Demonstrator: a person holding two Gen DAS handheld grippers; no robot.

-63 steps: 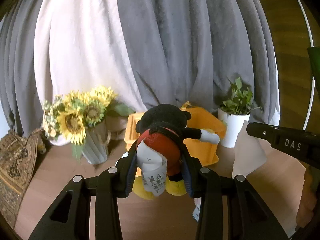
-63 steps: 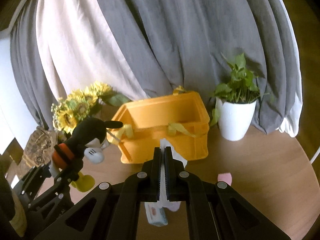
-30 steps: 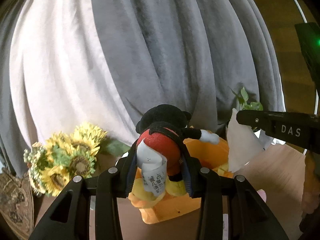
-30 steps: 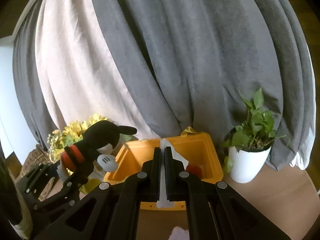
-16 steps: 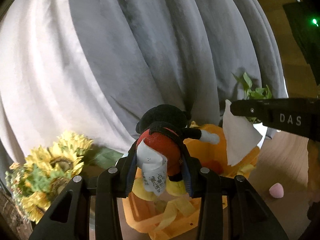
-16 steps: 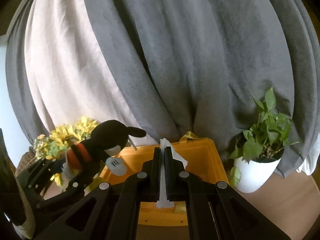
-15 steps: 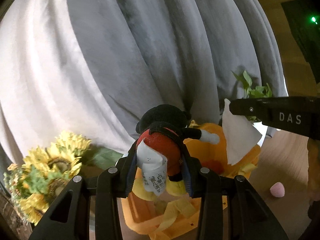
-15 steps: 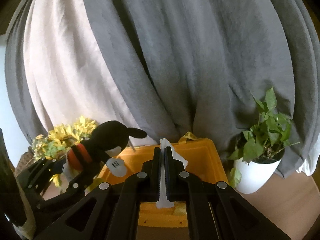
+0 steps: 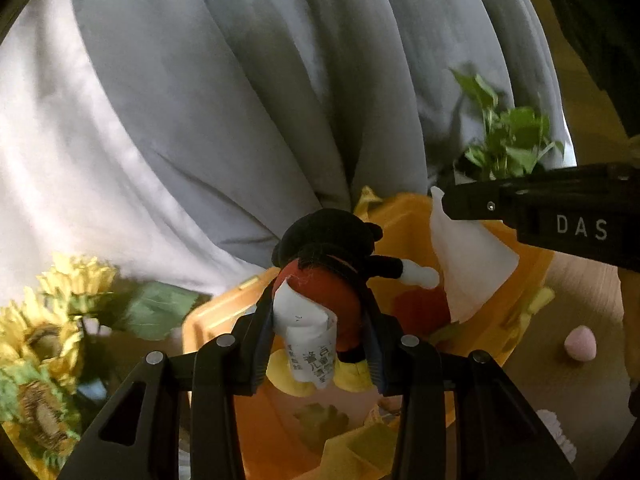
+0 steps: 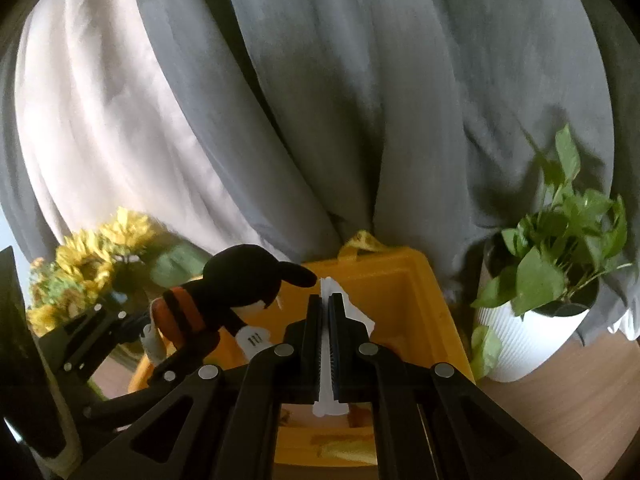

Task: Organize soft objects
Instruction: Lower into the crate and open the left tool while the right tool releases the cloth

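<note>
So the Mickey Mouse plush (image 9: 320,280) is pinched around its red middle by the left gripper (image 9: 318,344), jaws closed in on it from both sides, paper tag (image 9: 310,350) curling off the back. It hangs in the air over the orange bin (image 9: 404,216), head pointing away from the camera and one white-gloved arm sticking out to the right. From the right wrist view the same plush (image 10: 240,280) sits up at the bin's (image 10: 416,300) left edge.

The right gripper (image 10: 325,344) has its jaws pressed nearly together on a white tissue (image 10: 332,292), which pokes out ahead of the tips and below them. In the left view that tissue (image 9: 468,256) dangles over the bin too, just right of the plush's hand.

Inside the bin there's something red (image 9: 420,308) and some yellowish bits, can't tell what. A small pink thing (image 9: 580,342) lies on the wooden desk (image 9: 580,280) right of the bin. Sunflowers (image 10: 104,240) to the left, potted green plant in a white pot (image 10: 532,332) to the right, grey and white curtains (image 10: 320,100) behind everything.
</note>
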